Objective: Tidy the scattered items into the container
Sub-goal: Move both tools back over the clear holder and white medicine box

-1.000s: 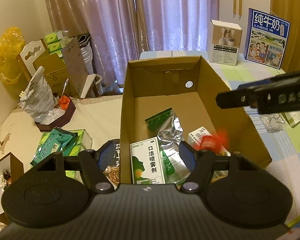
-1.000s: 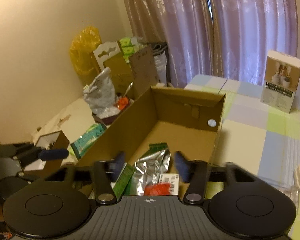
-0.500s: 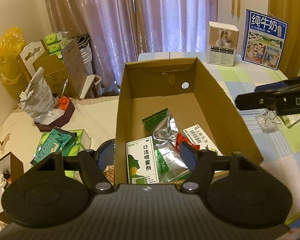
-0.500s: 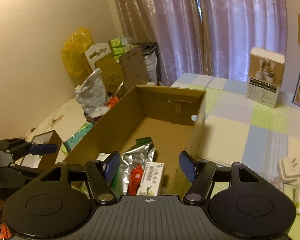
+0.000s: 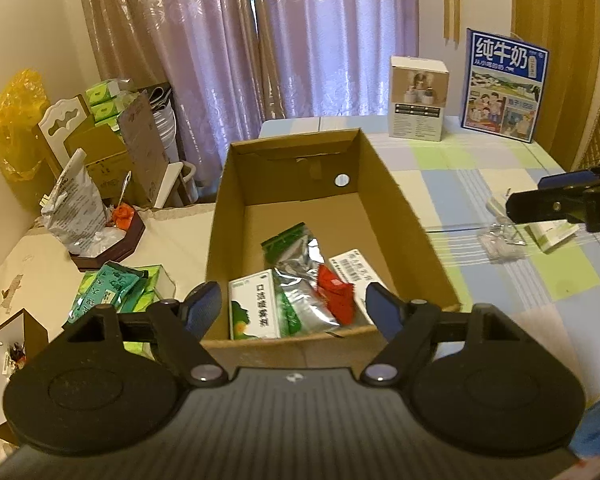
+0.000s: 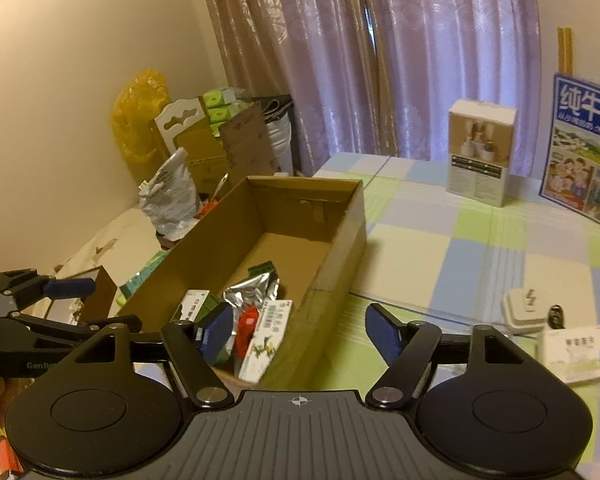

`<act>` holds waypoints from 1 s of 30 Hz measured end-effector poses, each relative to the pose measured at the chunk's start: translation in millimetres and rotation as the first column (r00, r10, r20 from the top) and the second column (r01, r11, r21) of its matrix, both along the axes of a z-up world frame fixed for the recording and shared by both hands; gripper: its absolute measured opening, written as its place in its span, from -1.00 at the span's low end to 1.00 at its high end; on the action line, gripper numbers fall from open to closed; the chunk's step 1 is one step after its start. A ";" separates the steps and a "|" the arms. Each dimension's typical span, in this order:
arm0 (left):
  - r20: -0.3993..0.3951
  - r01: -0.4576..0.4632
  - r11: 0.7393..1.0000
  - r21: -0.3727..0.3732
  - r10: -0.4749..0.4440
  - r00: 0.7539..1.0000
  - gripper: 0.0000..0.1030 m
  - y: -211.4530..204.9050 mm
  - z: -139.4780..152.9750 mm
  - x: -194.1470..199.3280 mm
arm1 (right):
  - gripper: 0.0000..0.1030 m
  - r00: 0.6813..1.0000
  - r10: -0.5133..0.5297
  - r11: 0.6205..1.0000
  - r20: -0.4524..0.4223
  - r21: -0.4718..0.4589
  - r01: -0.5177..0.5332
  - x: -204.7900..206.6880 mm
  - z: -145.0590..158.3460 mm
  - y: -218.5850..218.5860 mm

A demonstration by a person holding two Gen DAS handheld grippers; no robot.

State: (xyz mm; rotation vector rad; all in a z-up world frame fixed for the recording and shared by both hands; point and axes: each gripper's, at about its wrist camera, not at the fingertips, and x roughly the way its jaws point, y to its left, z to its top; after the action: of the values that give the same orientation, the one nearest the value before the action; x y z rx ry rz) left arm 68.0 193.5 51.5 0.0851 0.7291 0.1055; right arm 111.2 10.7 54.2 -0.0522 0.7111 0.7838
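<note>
An open cardboard box (image 5: 396,204) (image 6: 340,248) stands on the checked tablecloth. It holds a white spray box (image 5: 254,310), a silver-green pouch (image 5: 304,280), a red packet (image 5: 334,294) (image 6: 247,326) and a white medicine box (image 5: 354,268) (image 6: 266,344). My left gripper (image 5: 294,310) is open and empty at the box's near edge. My right gripper (image 6: 306,332) is open and empty, over the box's right front corner. On the cloth to the right lie a white-green box (image 6: 576,354) (image 5: 554,234), a white charger (image 6: 526,306) and a clear plastic item (image 5: 500,240).
A white carton (image 5: 418,98) and a blue milk carton (image 5: 504,86) stand at the table's back. Left of the box, off the table, lie green packets (image 5: 112,290), a silver bag (image 5: 78,212) in a wooden tray, and stacked cartons by the curtain.
The red packet has dropped from my right gripper into the box. My right gripper has pulled back and swung right toward the tablecloth. My left gripper has drawn back a little.
</note>
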 end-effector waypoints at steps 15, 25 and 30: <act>0.006 0.057 0.998 -0.010 -0.057 0.998 0.71 -57.8 7.8 -26.4 | 0.96 0.992 -0.128 0.992 0.004 -0.003 0.128 -27.3 5.8 -104.0; 0.006 0.096 0.995 -0.036 -0.096 0.995 0.97 -93.7 5.6 -29.8 | 0.96 0.974 -0.225 0.974 -0.003 -0.013 0.225 -36.9 7.9 -173.4; -0.009 0.129 0.991 -0.044 -0.130 0.992 0.97 -115.7 0.0 -25.0 | 0.96 0.959 -0.284 0.959 -0.019 -0.025 0.283 -40.3 0.8 -204.5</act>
State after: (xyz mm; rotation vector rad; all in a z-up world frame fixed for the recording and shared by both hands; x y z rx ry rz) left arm 43.0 77.8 51.5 0.0910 0.7354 -0.0348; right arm 70.8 -193.8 54.9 0.0390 0.7297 0.5022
